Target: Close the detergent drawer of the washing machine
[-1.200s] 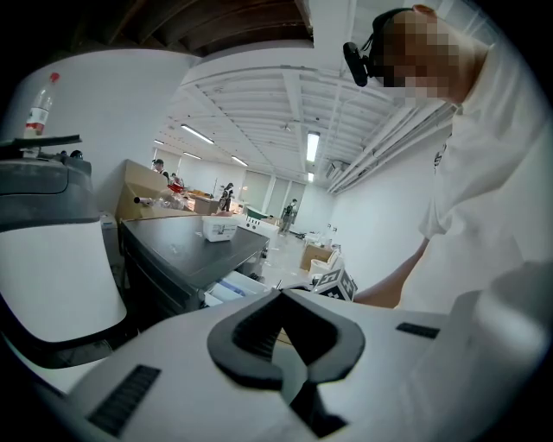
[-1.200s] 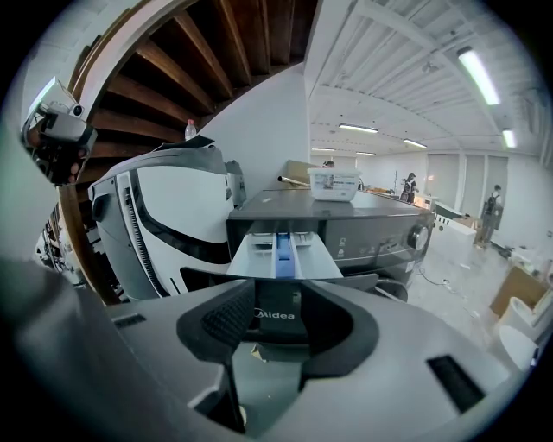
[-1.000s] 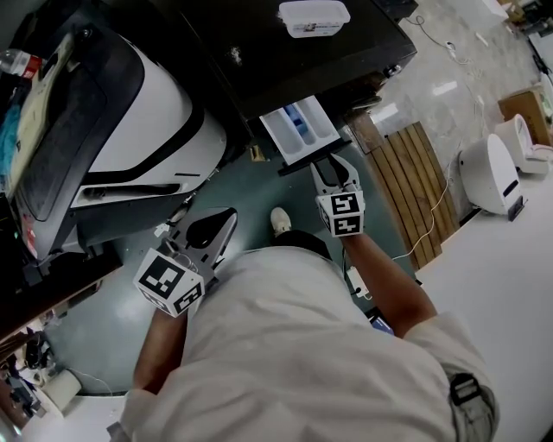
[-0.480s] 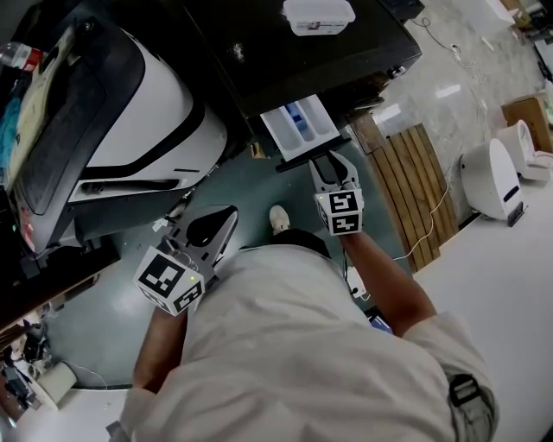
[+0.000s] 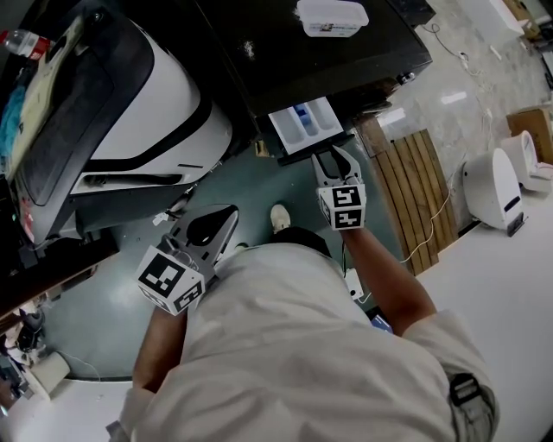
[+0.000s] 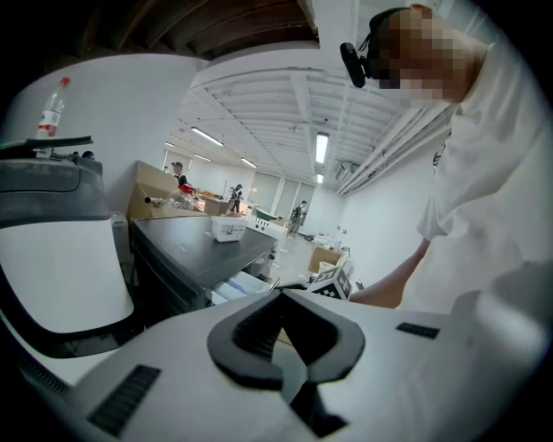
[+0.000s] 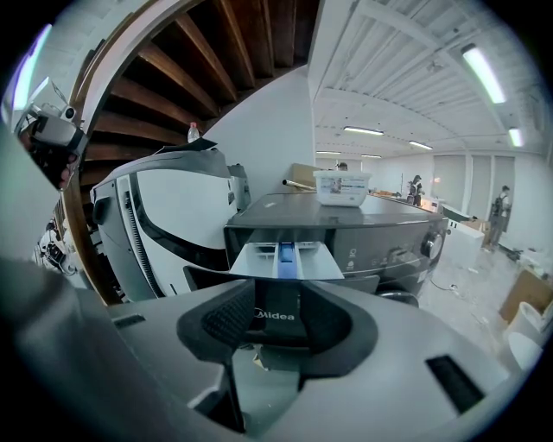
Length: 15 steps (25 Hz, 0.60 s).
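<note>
Fingers (image 7: 216, 321) of right gripper (image 7: 276, 315) slightly apart, front of detergent drawer (image 7: 285, 259) between them.

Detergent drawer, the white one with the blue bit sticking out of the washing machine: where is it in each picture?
Head view: the detergent drawer is at the top middle, just above the right claw.
Left gripper view: small, left of centre, under the machine's dark top.
Right gripper view: dead centre, straight ahead.
Shared landmark: the white box on the machine.
</note>
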Tool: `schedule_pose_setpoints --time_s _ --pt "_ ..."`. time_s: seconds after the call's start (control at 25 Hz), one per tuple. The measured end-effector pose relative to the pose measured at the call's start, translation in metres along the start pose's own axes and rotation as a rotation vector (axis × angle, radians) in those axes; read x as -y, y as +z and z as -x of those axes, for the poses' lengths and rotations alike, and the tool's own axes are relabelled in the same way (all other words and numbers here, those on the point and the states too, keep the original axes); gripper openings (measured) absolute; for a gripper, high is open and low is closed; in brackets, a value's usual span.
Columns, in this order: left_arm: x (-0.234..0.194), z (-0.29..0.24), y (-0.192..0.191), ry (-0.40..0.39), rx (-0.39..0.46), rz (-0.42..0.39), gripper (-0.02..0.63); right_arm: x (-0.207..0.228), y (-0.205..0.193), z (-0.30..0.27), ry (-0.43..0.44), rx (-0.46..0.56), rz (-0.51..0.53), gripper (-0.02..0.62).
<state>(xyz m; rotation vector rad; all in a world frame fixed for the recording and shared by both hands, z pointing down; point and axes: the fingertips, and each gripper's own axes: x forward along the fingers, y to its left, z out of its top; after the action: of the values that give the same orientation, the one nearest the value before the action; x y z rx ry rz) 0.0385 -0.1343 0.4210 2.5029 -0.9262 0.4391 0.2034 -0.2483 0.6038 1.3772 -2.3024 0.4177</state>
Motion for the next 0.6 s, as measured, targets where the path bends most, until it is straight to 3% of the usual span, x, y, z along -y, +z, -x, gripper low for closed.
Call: schedule_pose_setpoints --time_s 0.6 --pt "-0.005 0.001 -0.002 0.030 0.005 0.016 -0.005 0.001 0.011 -0.016 0.014 0.011 0.015 0.149"
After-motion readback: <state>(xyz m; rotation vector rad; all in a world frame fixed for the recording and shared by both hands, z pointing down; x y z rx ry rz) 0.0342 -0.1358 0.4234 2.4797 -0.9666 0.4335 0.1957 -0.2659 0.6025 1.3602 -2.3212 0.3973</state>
